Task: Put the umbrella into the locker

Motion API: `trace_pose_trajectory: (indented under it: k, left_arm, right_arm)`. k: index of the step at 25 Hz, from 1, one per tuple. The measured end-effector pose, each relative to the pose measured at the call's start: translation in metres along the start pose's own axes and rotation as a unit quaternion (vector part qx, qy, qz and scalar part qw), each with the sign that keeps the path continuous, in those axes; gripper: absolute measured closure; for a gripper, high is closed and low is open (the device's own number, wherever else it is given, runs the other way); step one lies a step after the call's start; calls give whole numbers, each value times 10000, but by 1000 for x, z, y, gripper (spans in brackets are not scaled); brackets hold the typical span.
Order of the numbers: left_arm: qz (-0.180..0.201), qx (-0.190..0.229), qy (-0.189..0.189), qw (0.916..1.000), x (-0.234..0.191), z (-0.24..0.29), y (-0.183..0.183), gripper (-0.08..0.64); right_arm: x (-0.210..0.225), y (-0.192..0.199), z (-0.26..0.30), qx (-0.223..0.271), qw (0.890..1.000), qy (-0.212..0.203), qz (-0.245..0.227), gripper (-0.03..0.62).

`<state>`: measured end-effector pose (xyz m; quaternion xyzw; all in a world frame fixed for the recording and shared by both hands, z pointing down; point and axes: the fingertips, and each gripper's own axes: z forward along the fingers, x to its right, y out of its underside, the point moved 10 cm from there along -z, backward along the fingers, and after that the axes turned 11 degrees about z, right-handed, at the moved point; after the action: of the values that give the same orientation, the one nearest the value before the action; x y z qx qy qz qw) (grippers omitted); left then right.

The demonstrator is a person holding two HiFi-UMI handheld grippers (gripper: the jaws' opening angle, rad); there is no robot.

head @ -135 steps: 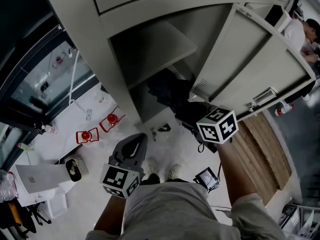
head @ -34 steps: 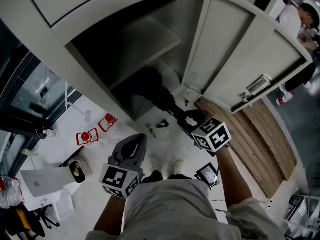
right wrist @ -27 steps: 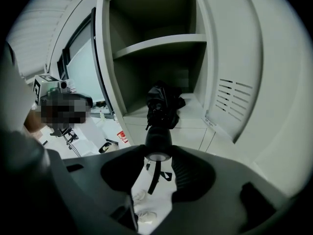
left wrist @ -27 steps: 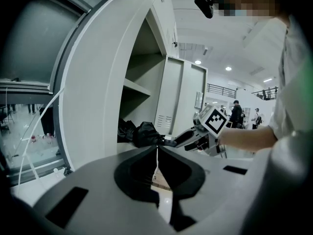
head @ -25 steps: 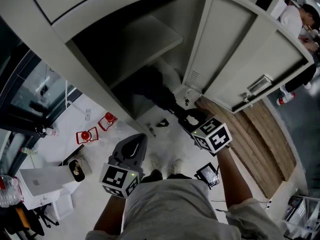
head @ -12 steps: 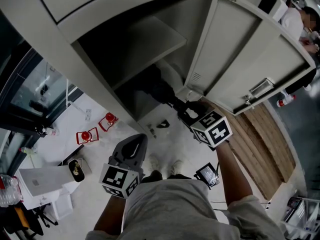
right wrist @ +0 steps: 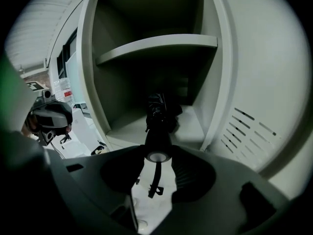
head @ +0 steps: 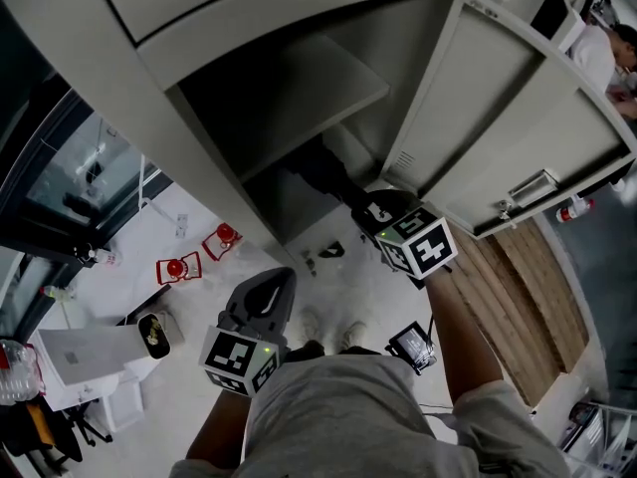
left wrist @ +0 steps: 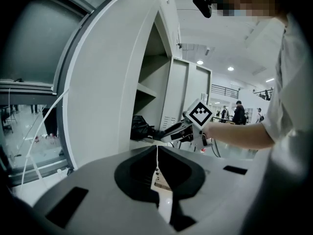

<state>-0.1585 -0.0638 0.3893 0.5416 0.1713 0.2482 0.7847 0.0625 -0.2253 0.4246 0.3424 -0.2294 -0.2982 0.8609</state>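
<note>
Two grippers are seen in the head view: the left gripper (head: 271, 281) is held idle by the waist, while the right gripper (head: 366, 210) is pointed at the locker (head: 214, 182), where the umbrella (head: 320, 172) is seen with its cloth end inside the lower compartment, under the shelf (head: 299, 88). In the left gripper view, the jaws are pressed together with nothing between them. In the right gripper view, the jaws are clamped on the handle (right wrist: 157, 142), a strap (right wrist: 155, 177) dangling beneath. The folded umbrella is judged light, its cloth soft and its handle hard and slick; the handle is judged the best place to be gripped
</note>
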Motion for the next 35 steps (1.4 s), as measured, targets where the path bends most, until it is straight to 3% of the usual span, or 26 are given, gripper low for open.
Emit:
trace_pose_trajectory:
  k: [18,35]
  left_arm:
    - [-56,-73,-175,9998,-12,0,1,540]
    - [-102,-78,-155,9998,-10,0,4,538]
  right_arm:
    - [12,-22,35,-63,10000,-32,-38,403]
    - [15,-15,43,25,10000,-48,-65,403]
